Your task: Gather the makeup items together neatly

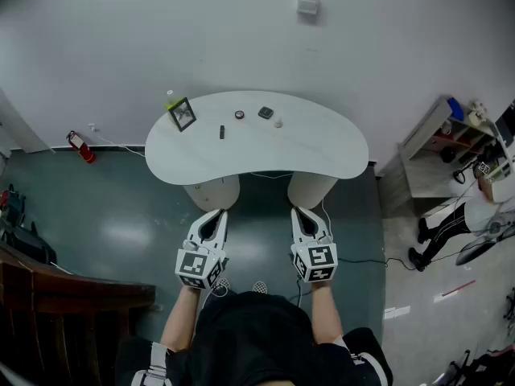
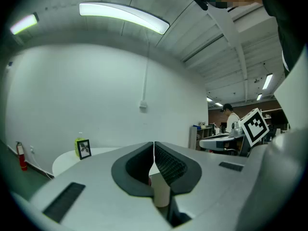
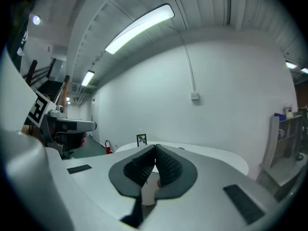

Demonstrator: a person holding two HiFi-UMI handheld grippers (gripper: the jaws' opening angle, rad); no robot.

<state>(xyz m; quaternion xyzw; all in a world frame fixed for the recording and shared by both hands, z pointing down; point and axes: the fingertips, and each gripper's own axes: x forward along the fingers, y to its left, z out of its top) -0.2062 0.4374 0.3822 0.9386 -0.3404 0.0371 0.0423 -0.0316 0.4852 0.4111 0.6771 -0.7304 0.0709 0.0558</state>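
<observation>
On the white kidney-shaped table (image 1: pixel 322 147) lie small makeup items: a black stick (image 1: pixel 222 132), a round compact (image 1: pixel 239 115), a dark square compact (image 1: pixel 265 112) and a small white piece (image 1: pixel 278 122). Both grippers hang in front of me, short of the table's near edge and well away from the items. My left gripper (image 1: pixel 218 214) (image 2: pixel 154 146) is shut, its pads meeting with nothing between them. My right gripper (image 1: pixel 298 213) (image 3: pixel 155 148) is likewise shut and empty. Each points roughly level toward the table (image 3: pixel 216 153).
A black picture frame (image 1: pixel 183 115) (image 2: pixel 84 148) (image 3: pixel 141 139) and a green bottle (image 1: pixel 170 99) stand at the table's far left. A fire extinguisher (image 1: pixel 80 145) sits by the wall. Shelving (image 1: pixel 438 135) and a seated person (image 1: pixel 463 215) are at right, dark furniture (image 1: pixel 48 288) at left.
</observation>
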